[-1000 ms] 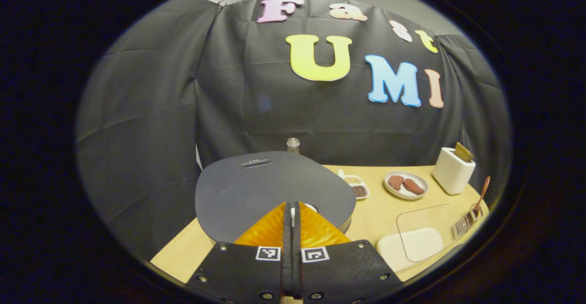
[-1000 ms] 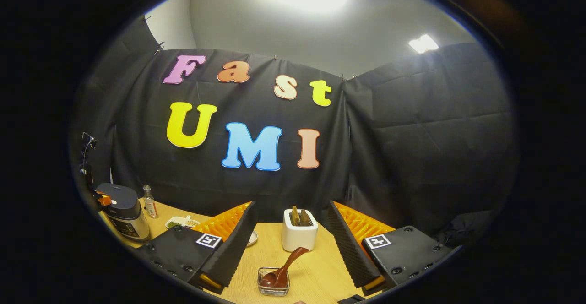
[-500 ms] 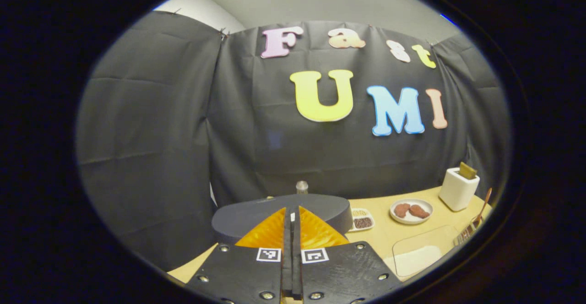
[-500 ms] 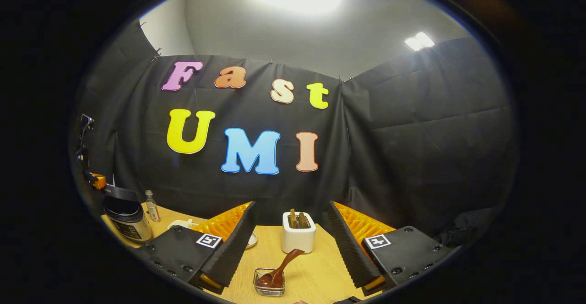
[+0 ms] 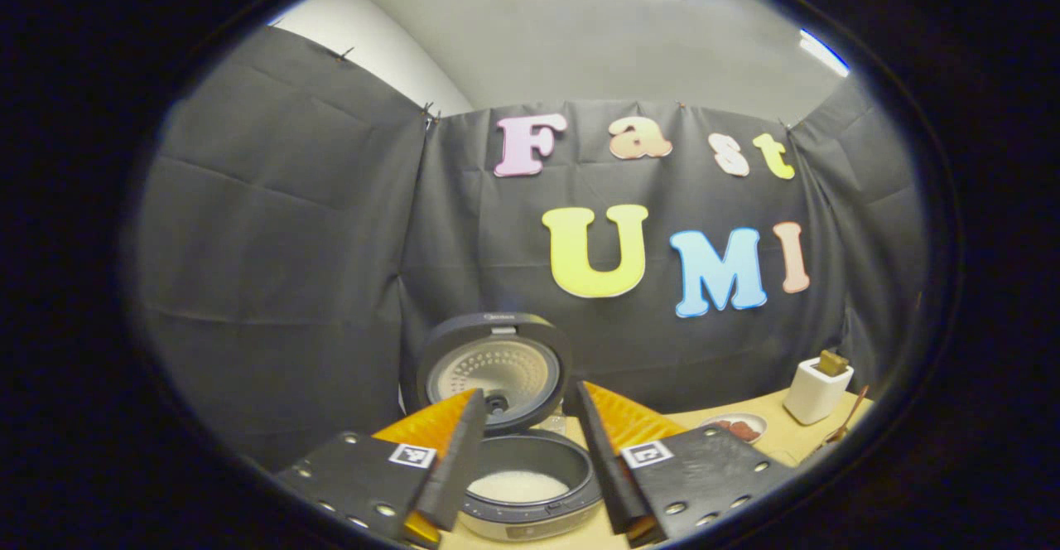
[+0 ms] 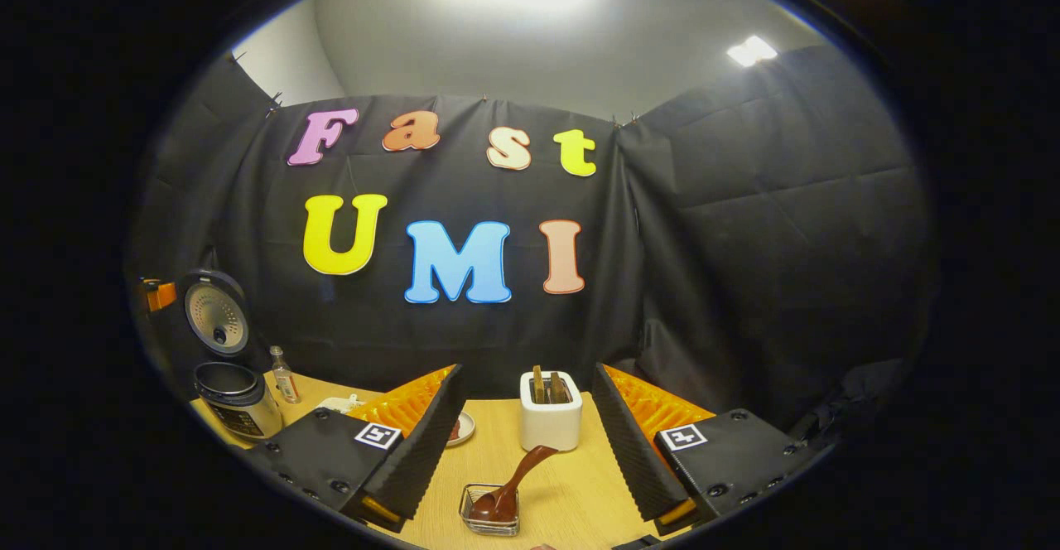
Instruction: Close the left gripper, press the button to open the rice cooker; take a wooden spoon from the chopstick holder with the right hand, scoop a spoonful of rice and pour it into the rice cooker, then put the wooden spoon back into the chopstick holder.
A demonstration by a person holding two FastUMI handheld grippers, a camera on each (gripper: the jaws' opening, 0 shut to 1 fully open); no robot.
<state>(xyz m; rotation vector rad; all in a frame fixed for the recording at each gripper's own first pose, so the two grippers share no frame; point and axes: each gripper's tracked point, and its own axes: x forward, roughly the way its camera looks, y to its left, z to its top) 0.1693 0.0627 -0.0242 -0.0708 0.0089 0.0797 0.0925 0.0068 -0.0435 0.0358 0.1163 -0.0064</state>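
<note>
- While its two fingers stand spread apart with nothing between them, the left gripper hangs just in front of the rice cooker, pointing level at the booth wall; the cooker's pot sits in the gap between the fingers.
- The cooker's lid stands upright and open, so I judge the button press done; white rice shows inside the pot.
- The right gripper is likewise open and empty, fingers splayed wide, aimed level across the wooden table.
- Between and just below those fingers sits the chopstick holder, a small wire basket, with the wooden spoon in it: bowl down, handle leaning up and to the right.
- Beyond the holder stands a white toaster; a small plate peeks out beside the right gripper's left finger.
- Far off at the left of the right gripper view stand the open cooker and a small bottle.
- The step in hand, as I read it, is taking the spoon. The next move calls for lowering the right gripper until the tilted handle lies between its fingers, then closing on it and lifting without dragging the light basket along.
- Where the rice to be scooped sits, I cannot tell.
</note>
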